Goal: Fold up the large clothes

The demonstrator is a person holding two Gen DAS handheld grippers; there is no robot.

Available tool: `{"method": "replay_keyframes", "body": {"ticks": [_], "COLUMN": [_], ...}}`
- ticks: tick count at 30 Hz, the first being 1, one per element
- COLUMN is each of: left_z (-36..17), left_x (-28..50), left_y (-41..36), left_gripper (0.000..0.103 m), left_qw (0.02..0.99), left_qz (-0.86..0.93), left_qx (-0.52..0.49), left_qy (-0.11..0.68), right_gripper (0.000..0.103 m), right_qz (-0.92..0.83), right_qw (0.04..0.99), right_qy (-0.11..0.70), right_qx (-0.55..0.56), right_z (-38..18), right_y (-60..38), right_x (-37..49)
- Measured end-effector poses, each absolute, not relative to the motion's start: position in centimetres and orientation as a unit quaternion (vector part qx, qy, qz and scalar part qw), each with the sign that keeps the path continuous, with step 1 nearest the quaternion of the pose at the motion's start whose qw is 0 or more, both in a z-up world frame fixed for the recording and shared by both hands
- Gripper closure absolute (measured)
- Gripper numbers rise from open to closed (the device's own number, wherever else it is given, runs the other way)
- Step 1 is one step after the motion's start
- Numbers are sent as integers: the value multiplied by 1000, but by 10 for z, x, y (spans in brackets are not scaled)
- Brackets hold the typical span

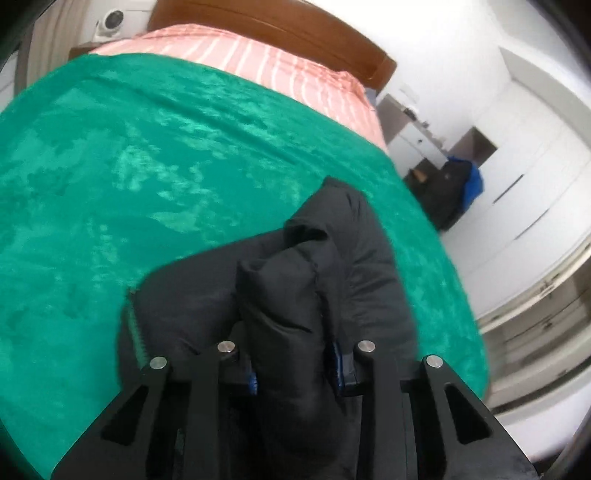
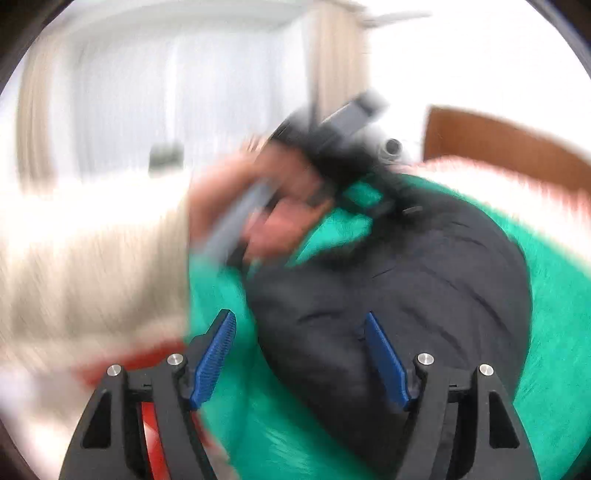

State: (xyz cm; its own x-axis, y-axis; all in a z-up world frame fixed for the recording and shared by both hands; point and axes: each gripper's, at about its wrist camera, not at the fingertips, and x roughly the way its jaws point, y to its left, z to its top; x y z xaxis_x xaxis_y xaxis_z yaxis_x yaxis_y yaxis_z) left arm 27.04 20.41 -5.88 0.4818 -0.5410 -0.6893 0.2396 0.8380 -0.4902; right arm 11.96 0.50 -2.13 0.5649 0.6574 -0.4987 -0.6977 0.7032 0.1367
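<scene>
left gripper [image 1: 295,373] clamped on a thick fold of the black padded jacket [image 1: 332,258], fabric bunched between the blue pads. jacket lies on the green blanket [image 1: 129,166] covering the bed, near the blanket's right edge in the left wrist view. pink striped sheet [image 1: 258,59] and brown headboard [image 1: 280,26] behind. right gripper [image 2: 301,354] jaws apart, nothing between the pads, hovering over the jacket's near edge. right view heavily blurred; a hand [image 2: 266,206] holds the other tool at the jacket's far end.
</scene>
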Motion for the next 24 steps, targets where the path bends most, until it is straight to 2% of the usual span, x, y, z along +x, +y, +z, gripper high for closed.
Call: {"method": "replay_keyframes", "body": {"ticks": [2, 4, 6, 8, 11, 24], "left_z": [-64, -69, -77, -87, -110, -156], "left_x": [271, 269, 272, 277, 286, 303], "left_y": [211, 218, 220, 226, 232, 231], "left_gripper": [73, 71, 67, 65, 58, 55], "left_qw": [844, 845, 849, 847, 836, 830], "left_qz": [-222, -213, -201, -191, -177, -185], "left_qx": [-164, -157, -146, -145, -150, -172], "left_qy": [460, 464, 467, 474, 497, 497], "right_gripper": [31, 31, 32, 32, 31, 31], "right_qz": [355, 344, 345, 345, 327, 327], "right_qw": [892, 892, 890, 881, 891, 898], "right_qy": [273, 285, 297, 312, 265, 263], "right_qx": [52, 65, 15, -92, -169, -133], "right_z": [-5, -6, -21, -62, -91, -124], "right_y": [-13, -8, 18, 54, 73, 85], "right_x": [155, 188, 207, 215, 205, 227]}}
